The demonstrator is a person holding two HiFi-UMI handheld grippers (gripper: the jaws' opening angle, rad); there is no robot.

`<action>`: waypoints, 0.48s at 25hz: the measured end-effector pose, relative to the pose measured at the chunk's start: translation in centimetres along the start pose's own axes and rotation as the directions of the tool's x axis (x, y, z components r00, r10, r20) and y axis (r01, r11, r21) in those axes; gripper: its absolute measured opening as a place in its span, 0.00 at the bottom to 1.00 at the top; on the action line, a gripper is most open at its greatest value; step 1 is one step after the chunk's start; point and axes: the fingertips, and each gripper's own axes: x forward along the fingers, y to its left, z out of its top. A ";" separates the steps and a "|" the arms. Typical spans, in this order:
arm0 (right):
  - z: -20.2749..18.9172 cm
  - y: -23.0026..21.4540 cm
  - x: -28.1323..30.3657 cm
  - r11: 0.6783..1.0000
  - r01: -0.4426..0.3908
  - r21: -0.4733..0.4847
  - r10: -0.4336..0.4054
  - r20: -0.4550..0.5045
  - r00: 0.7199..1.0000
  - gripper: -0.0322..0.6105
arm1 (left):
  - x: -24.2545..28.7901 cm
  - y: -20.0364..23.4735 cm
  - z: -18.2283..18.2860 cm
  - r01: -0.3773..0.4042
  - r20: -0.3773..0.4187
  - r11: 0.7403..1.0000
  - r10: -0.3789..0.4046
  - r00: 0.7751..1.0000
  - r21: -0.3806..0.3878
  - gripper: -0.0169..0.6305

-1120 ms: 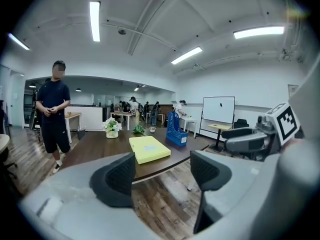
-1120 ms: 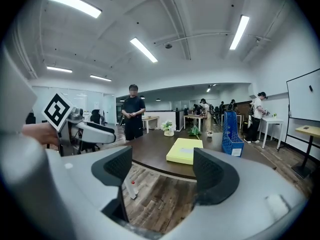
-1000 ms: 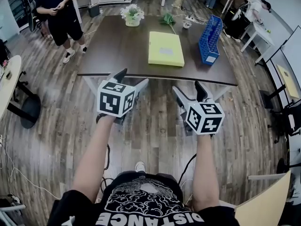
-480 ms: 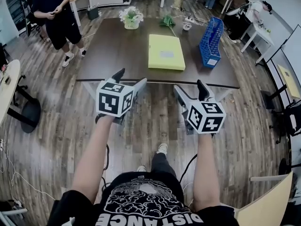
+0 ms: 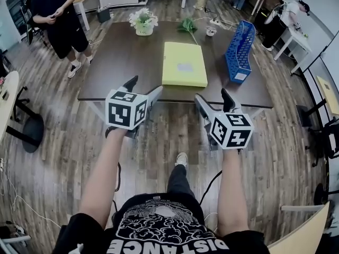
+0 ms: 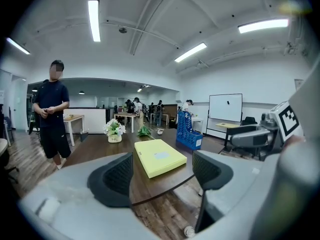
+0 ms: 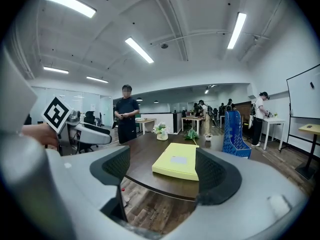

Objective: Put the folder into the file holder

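Note:
A yellow folder (image 5: 184,63) lies flat on the dark brown table (image 5: 119,67), near its front edge; it also shows as the folder (image 6: 158,156) and the folder (image 7: 178,166) in the gripper views. To its right stands a blue file holder (image 5: 239,44), also the holder (image 6: 188,131) and the holder (image 7: 235,133). My left gripper (image 5: 143,88) and right gripper (image 5: 213,99) hover over the floor just short of the table edge. Both are open and hold nothing.
A white pot of flowers (image 5: 141,21), a green sprig (image 5: 187,25) and a small cup (image 5: 211,31) sit at the table's far side. A person in black (image 5: 55,15) stands at the far left. A round table (image 5: 6,97) is at left, desks and chairs at right.
The table and folder have come closer as I step forward; my leg now shows below. Both grippers stay open and level.

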 end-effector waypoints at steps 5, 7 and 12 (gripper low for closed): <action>0.8 -4.2 4.2 1.000 -0.021 0.009 0.021 -0.015 1.000 0.67 | 4.9 1.0 1.9 -0.023 -0.005 1.000 0.023 1.000 -0.014 0.61; 1.0 -5.6 6.2 0.999 -0.036 0.006 0.037 -0.027 0.999 0.67 | 6.9 1.7 2.4 -0.036 -0.013 0.999 0.035 0.999 -0.027 0.61; 1.8 -8.9 11.1 0.997 -0.073 0.008 0.073 -0.051 0.996 0.67 | 11.7 3.5 3.4 -0.070 -0.038 0.996 0.068 0.997 -0.051 0.61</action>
